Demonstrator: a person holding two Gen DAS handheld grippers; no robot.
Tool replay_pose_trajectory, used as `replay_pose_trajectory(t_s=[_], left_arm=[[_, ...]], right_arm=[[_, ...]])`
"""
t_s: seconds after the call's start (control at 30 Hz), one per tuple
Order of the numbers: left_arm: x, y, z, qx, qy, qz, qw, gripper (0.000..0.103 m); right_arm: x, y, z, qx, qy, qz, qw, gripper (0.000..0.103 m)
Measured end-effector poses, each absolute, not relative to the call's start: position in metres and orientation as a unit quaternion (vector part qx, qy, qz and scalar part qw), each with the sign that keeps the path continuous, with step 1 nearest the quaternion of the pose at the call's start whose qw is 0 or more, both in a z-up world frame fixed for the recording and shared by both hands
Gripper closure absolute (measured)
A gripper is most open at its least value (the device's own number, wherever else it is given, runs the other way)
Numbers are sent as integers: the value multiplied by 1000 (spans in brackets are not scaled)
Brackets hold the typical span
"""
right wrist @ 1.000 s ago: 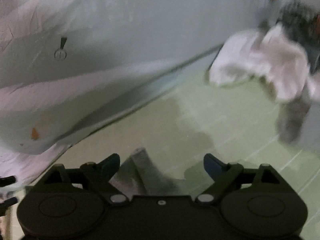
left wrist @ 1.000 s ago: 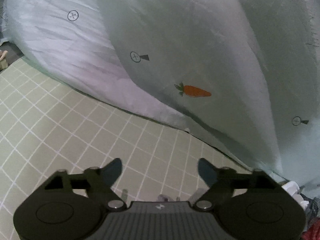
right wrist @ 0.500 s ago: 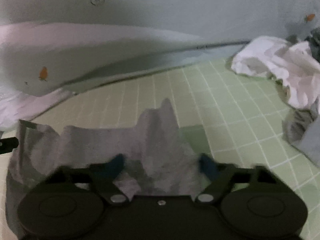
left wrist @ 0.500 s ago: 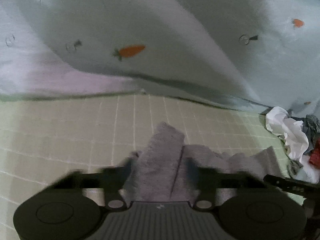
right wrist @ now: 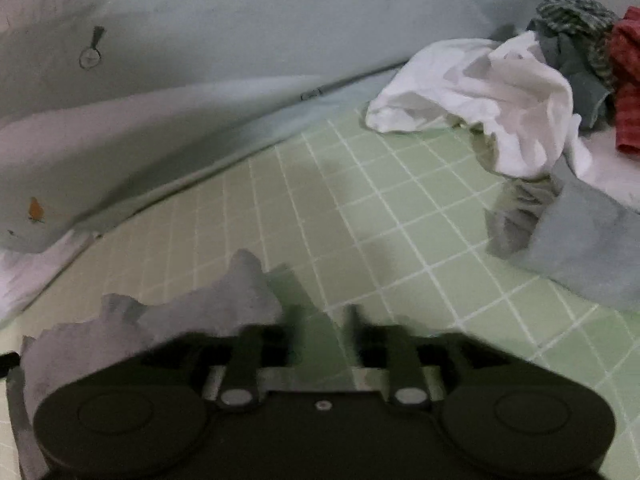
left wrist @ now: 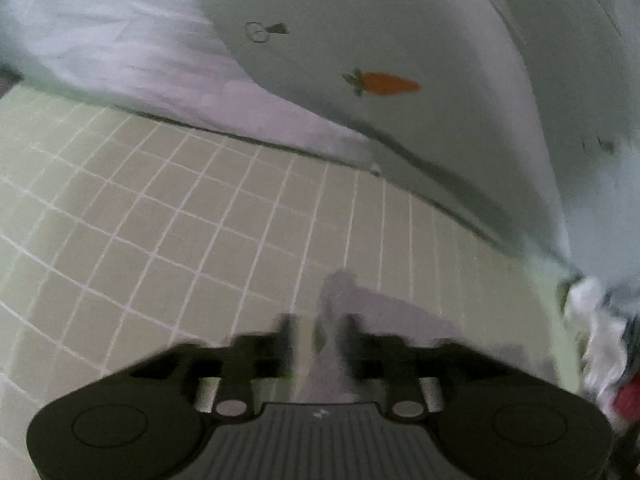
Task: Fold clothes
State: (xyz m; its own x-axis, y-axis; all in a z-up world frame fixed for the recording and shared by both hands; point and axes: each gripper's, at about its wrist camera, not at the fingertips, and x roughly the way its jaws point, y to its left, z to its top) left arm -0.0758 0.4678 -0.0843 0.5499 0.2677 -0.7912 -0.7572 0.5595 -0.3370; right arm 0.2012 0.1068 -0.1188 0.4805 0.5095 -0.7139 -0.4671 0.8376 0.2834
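Note:
A small grey cloth [left wrist: 384,316] lies on the green checked sheet [left wrist: 160,220]. In the left wrist view my left gripper [left wrist: 318,340] has its fingers drawn close, with a fold of the cloth rising between them. In the right wrist view the grey cloth [right wrist: 192,316] bunches up against the left finger of my right gripper [right wrist: 320,336], whose fingers are equally close together. The pinch itself is blurred, and the gap shows mostly green sheet [right wrist: 400,220]. Both pairs of fingers are smeared by motion.
A pale blue duvet with carrot prints [left wrist: 400,40] is heaped along the far side [right wrist: 200,40]. At the right sits a pile of laundry: a white garment [right wrist: 500,92], a grey-blue one [right wrist: 592,248], a red one [right wrist: 628,80] and a striped one [right wrist: 572,12].
Both grippers stood wide open a second ago. Their fingers have since closed in on the grey cloth, and both cameras have swung relative to the duvet.

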Motion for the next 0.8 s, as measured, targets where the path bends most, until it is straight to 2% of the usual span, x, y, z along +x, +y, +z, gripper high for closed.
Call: replay_pose_trajectory(t_s=[0.03, 0.07, 0.2, 0.33, 0.5, 0.8], left_arm=[[-77, 464, -83, -334, 360, 312, 813, 8], [-79, 458, -81, -320, 363, 301, 822, 3], [-89, 440, -81, -291, 382, 254, 839, 3], [-86, 433, -97, -295, 415, 233, 829, 3], [-73, 429, -122, -313, 451, 196, 812, 3], [-62, 391, -124, -291, 444, 205, 822, 1]], right_arm=[[198, 105, -118, 24, 420, 292, 859, 15], [197, 104, -118, 24, 420, 310, 853, 14], [187, 114, -128, -1, 457, 369, 809, 4], [174, 130, -143, -44, 480, 401, 779, 4], [181, 131, -154, -15, 480, 423, 768, 0], [175, 178, -159, -45, 454, 498, 738, 0]])
